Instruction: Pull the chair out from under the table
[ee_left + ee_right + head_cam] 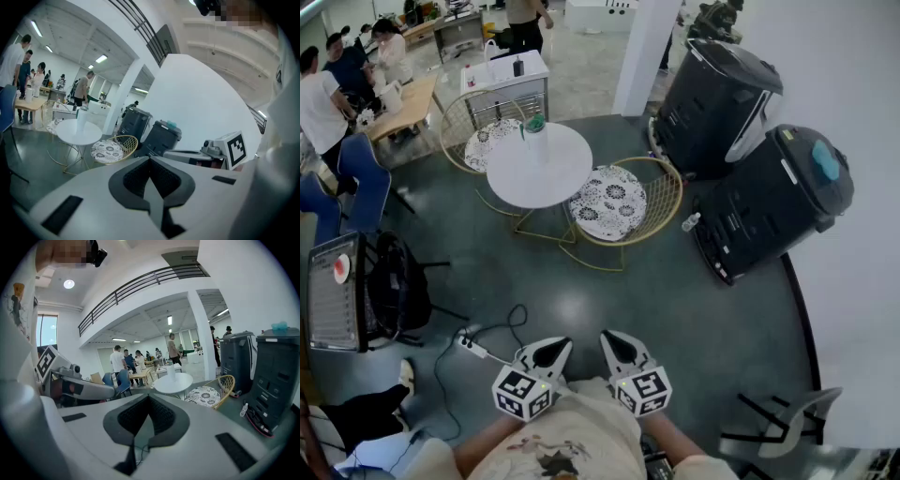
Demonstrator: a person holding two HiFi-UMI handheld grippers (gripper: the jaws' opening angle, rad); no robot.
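Far across the dark floor (609, 300) stands a white tabletop (539, 173), wire chair (619, 204) at its right; left gripper (555, 349) and right gripper (614, 341) fingers closed, empty.

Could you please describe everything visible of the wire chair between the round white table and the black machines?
The chair has a curved, gold-coloured wire back and thin wire legs, metal by its look, and a round white seat cushion with a dark floral pattern. It stands upright on the grey floor, its seat partly tucked under the round white table. Nothing lies on it.
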